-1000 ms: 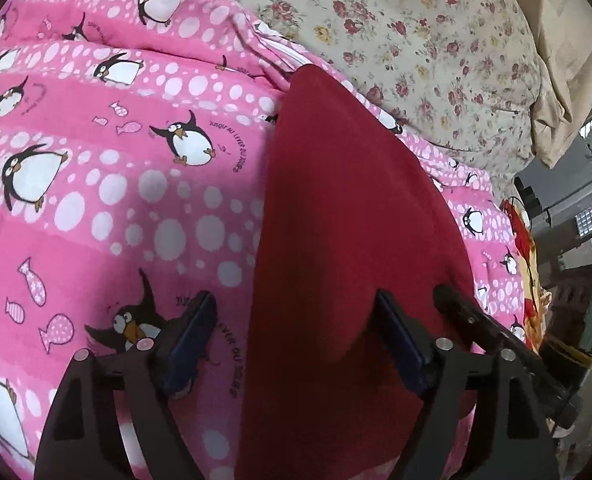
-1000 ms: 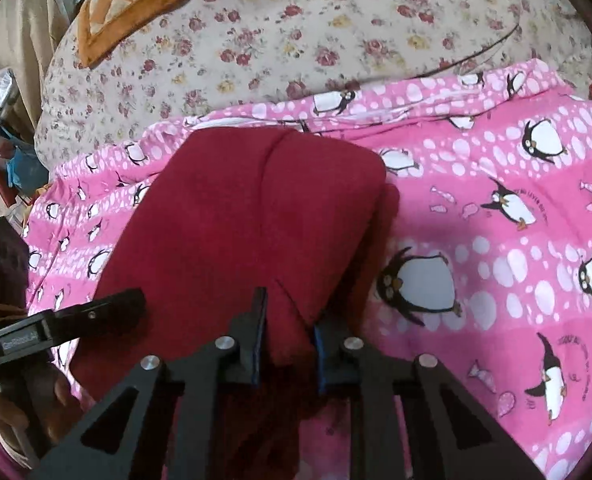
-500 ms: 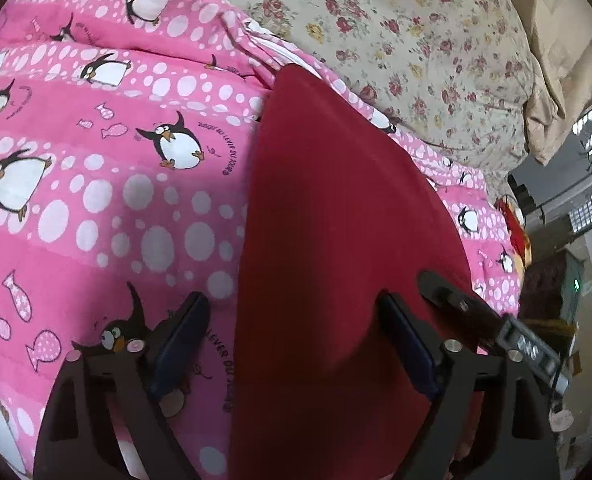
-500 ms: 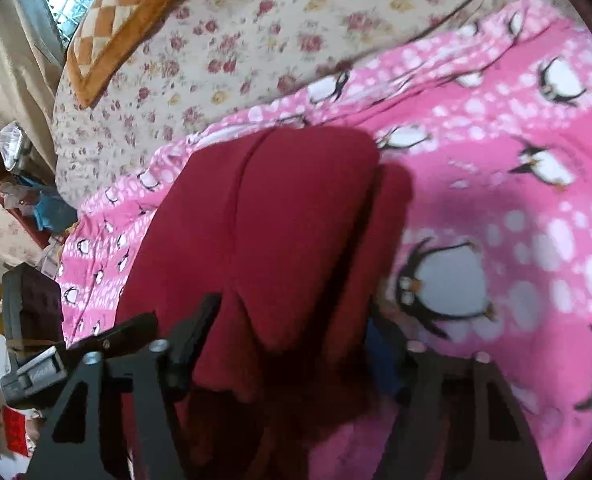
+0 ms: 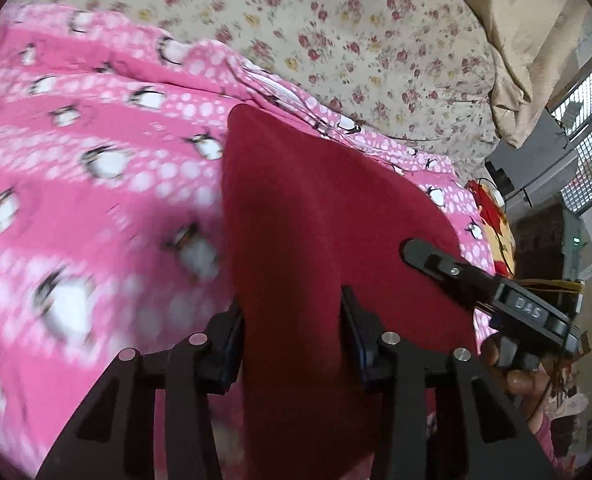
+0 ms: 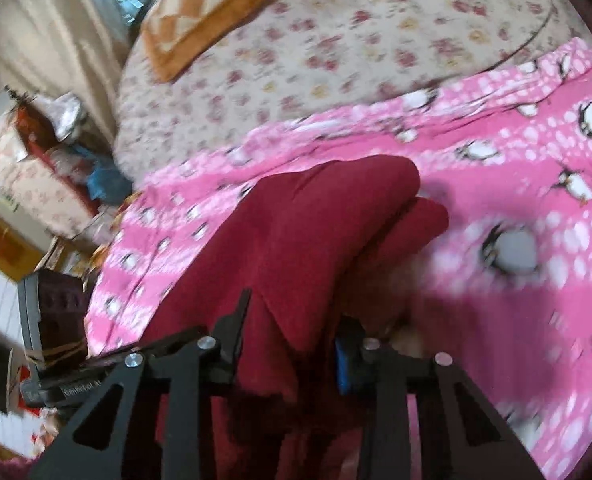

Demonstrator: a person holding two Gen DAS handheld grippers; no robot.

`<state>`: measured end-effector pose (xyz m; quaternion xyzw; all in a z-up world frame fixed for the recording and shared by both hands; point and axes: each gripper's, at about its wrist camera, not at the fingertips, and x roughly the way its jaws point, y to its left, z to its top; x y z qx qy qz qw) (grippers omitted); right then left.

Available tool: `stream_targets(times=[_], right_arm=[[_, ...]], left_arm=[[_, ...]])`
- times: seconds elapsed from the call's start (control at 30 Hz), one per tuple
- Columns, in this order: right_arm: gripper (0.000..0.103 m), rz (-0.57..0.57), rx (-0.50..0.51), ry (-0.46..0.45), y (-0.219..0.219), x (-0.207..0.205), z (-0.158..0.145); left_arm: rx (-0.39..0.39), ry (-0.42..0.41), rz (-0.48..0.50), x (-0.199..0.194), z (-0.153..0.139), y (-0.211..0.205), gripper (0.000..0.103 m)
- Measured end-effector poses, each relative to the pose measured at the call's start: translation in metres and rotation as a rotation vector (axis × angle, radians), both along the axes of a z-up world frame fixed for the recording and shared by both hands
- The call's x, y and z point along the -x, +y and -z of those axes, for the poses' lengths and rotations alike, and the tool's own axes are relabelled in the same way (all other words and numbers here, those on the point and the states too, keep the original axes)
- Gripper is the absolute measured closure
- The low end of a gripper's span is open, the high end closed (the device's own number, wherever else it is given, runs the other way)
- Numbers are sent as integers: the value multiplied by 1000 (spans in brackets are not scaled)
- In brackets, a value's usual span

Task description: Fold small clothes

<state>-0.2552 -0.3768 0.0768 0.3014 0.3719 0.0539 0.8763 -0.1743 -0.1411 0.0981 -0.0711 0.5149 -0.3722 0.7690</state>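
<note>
1. Red garment [image 5: 319,216]: small dark-red cloth lying on the pink penguin blanket [image 5: 96,184] spread over a bed; its near edge reaches in between the fingers of both grippers. In the right wrist view [image 6: 296,240] it shows a doubled layer along its right side, with a rounded roll of cloth beside it.
2. Left gripper [image 5: 292,340]: fingers at a middling gap with the red cloth between them; whether the pads press the cloth cannot be told, as the view is blurred.
3. Right gripper [image 6: 292,336]: fingers likewise astride a bunch of the near edge, blue pad visible on the right finger; a firm pinch cannot be confirmed.
4. Progress, as judged: at least one fold appears made, since layers overlap; the cloth is not yet a compact packet, so a further fold and flattening seem left.
5. Surroundings: floral bedsheet [image 5: 355,40] beyond the blanket; orange checked cushion [image 6: 212,16] at the far end.
6. Writing: the right gripper's body, seen from the left wrist, bears letters reading roughly "DAS" [image 5: 531,303]; the left gripper's body carries a white label [image 6: 78,390], too blurred to read.
</note>
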Motion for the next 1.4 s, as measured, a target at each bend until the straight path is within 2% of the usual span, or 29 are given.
stream_targets(times=[0.07,0.13,0.2,0.27,0.37,0.5,0.63,0.7,1.0,1.27,1.4], right_arm=[[69,-47,-12,-2,17,12,4],[68,-67,-17,37,29,20,17],[66,-36,12,119,34,29,35],[61,-16,1,143,31,39,41],[61,26,-12,126,23,57,26],[60,32,91,48,33,76,-9],[59,10,160,-14,53,83,-36],[55,16,219,-28,66,84,-44],[38,55,412,-24,107,89,-42],[19,82,434,-33,116,90,-43],[16,83,431,-31,117,90,-43]], left_arm=[[-19,-3,-10,19,4,19,82],[-39,63,-24,33,23,35,81],[-68,109,-35,40,39,39,80],[-83,104,-44,47,41,44,78],[-120,26,-64,54,25,48,73],[-184,-89,-131,56,9,51,69],[-226,-160,-182,59,1,51,69],[-229,-172,-186,60,-2,53,69],[-287,-256,-208,73,-15,45,69],[-296,-286,-245,76,-24,50,69],[-307,-312,-251,79,-27,50,69]])
